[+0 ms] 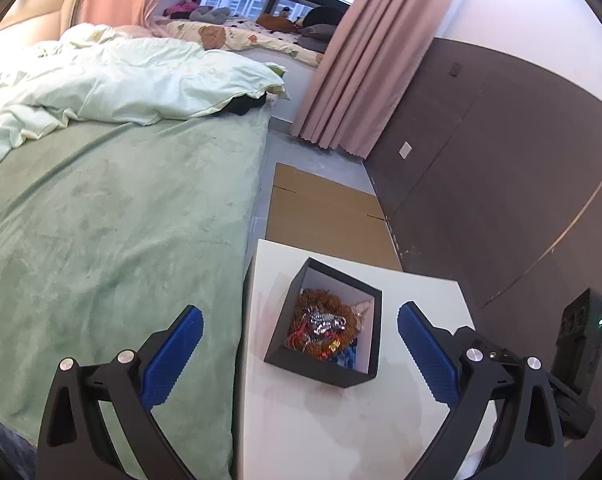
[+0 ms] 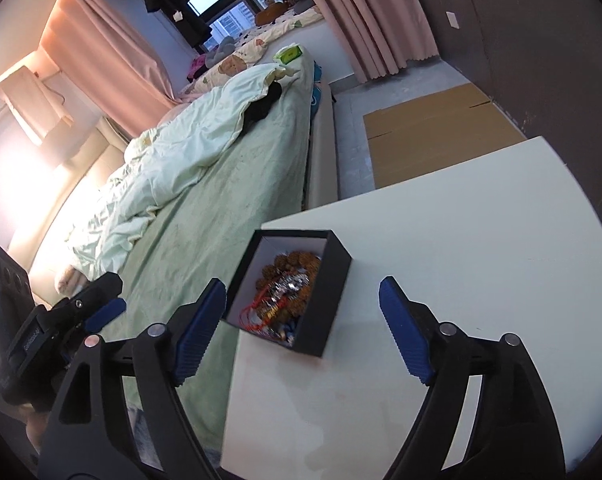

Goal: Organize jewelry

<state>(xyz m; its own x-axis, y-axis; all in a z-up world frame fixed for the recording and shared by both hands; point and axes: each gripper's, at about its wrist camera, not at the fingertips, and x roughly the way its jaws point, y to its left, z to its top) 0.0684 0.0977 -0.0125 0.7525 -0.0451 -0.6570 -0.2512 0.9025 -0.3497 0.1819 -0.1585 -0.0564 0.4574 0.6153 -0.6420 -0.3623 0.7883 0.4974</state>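
Resting place of the box: a black box (image 1: 324,370) with a white lining is seen on the white table (image 1: 413,292), near the table's edge beside the bed (image 1: 113,240).
Contents: brown bead strings (image 1: 325,304), a silvery tangle (image 1: 327,322), red cord and some blue pieces are heaped inside the box; single pieces cannot be told apart.
Left gripper (image 1: 301,322): its jaws are spread wide, nothing is held between the blue pads (image 1: 173,356), and the box is seen ahead through the gap.
Right gripper (image 2: 303,308): its jaws are likewise held wide and empty, with the box lying ahead between the fingers, untouched.
Floor: flattened cardboard (image 1: 325,208) is laid beyond the table, along the dark wall (image 1: 481,168).
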